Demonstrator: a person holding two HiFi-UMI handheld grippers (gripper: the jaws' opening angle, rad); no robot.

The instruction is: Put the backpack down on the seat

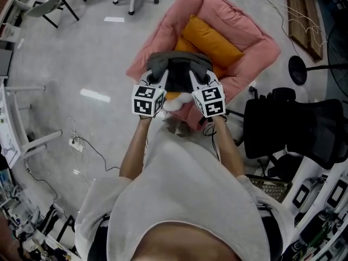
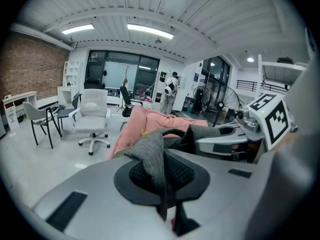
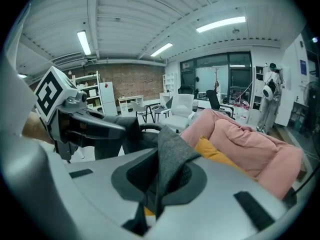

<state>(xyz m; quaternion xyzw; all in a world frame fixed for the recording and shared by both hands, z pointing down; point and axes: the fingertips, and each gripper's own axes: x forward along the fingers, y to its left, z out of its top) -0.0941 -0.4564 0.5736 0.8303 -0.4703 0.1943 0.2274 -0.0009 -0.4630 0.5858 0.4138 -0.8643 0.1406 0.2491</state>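
The grey backpack is carried by both - left gripper and right gripper are each clamped on a fold of its fabric. It is held at the near edge of the pink seat - the orange cushion lies just beyond, lower.

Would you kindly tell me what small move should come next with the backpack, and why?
Probably lower both claws together and a little forward. The left claw and right claw are each shut on grey fabric of the backpack, which seems to hang over the front of the pink seat and its orange cushion, not resting on it.
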